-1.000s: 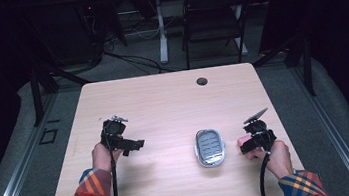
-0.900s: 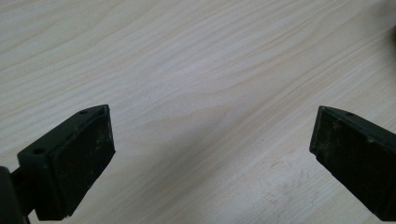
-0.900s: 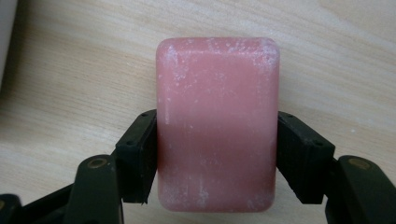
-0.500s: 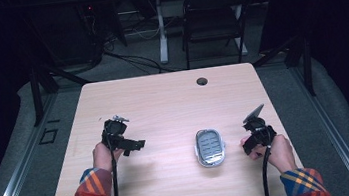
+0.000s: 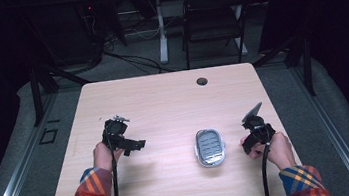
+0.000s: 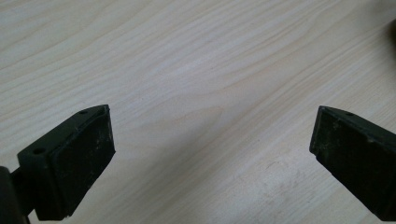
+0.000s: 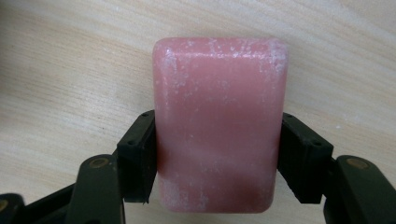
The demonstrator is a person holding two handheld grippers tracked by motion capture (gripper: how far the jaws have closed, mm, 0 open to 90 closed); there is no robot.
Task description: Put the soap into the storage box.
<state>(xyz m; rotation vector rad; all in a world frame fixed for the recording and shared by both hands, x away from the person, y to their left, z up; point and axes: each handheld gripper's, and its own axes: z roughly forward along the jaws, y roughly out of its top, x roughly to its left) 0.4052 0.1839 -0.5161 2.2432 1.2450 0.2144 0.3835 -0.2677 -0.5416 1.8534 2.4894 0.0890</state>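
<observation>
A pink soap bar (image 7: 219,123) is pinched across its width by the right gripper (image 7: 219,158), a black pad pressed flat against each long side. The grip sits toward the bar's lower half, probably so that the free end can be lowered first into a holder. The bar is held just above or on the tabletop (image 7: 60,70); contact cannot be judged from the right gripper view. In the high view the bar is hidden behind the right gripper (image 5: 256,129) and the hand (image 5: 275,147), near the right edge of the tabletop.

Just left of that gripper lies a grey soap dish (image 5: 210,147) with a slotted insert, apart from it and seemingly empty; it is judged to be the place meant for the soap. Its depth is hard to make out.

The left gripper (image 6: 210,154) is held spread wide over bare wood, nothing between its jaws, apparently kept ready and out of the way. In the high view it (image 5: 123,139) is at the left, well apart from the dish. A small round grommet hole (image 5: 202,81) is set near the far edge.
</observation>
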